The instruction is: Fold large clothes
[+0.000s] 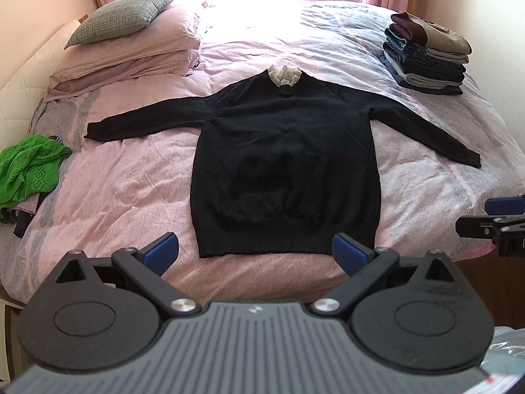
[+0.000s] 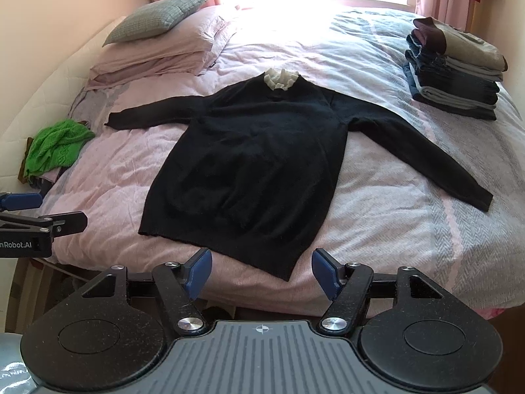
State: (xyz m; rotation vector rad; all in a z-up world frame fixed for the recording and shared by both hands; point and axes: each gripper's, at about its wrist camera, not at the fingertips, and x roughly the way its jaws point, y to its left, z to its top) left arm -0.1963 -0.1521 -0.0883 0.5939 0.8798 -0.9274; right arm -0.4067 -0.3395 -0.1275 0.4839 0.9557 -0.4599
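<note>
A black long-sleeved sweater (image 1: 285, 164) (image 2: 256, 164) with a cream ruffled collar (image 1: 284, 75) (image 2: 281, 78) lies flat on the bed, both sleeves spread out to the sides and its hem toward me. My left gripper (image 1: 256, 254) hovers open just in front of the hem, its blue pads (image 1: 162, 252) wide apart and holding nothing. At the hem's near right corner my right gripper (image 2: 261, 274) also stands open and empty. Each gripper shows at the edge of the other's view: the right gripper (image 1: 498, 223) and the left gripper (image 2: 36, 216).
The bed's pink and grey cover (image 1: 124, 190) (image 2: 393, 223) is rumpled. A stack of folded clothes (image 1: 426, 55) (image 2: 456, 72) sits at the far right. A green knit garment (image 1: 28, 167) (image 2: 55, 147) is heaped at the left edge. Pillows (image 1: 131, 42) (image 2: 157, 42) lie at the far left under a bright window.
</note>
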